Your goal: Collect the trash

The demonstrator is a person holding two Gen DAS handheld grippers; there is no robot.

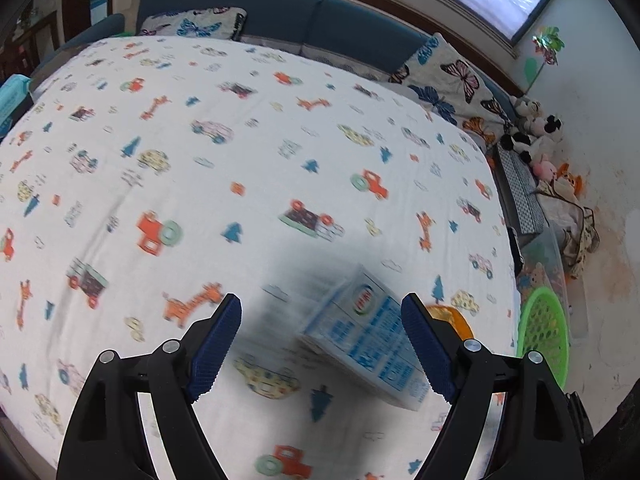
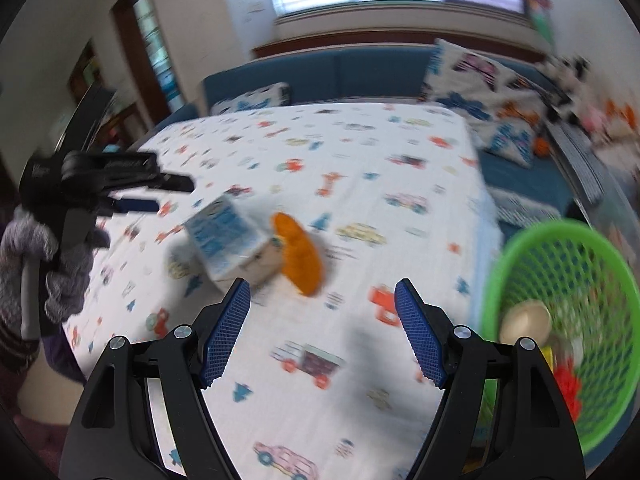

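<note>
A white and blue carton (image 1: 368, 340) lies tilted on the patterned tablecloth (image 1: 240, 160), just ahead of my open left gripper (image 1: 322, 312) and nearer its right finger. An orange wrapper (image 1: 452, 320) lies behind the carton. In the right wrist view the carton (image 2: 230, 240) and the orange wrapper (image 2: 300, 256) lie ahead and left of my open, empty right gripper (image 2: 322, 300). The left gripper (image 2: 120, 188) shows at the far left there, held in a gloved hand. A green mesh basket (image 2: 568, 320) holds several trash items at the right.
The green basket (image 1: 544, 332) stands off the table's right edge. A blue sofa (image 1: 320, 24) with butterfly cushions (image 1: 452, 80) runs behind the table. Stuffed toys (image 1: 532, 132) and a clear bin (image 1: 548, 256) sit along the right wall.
</note>
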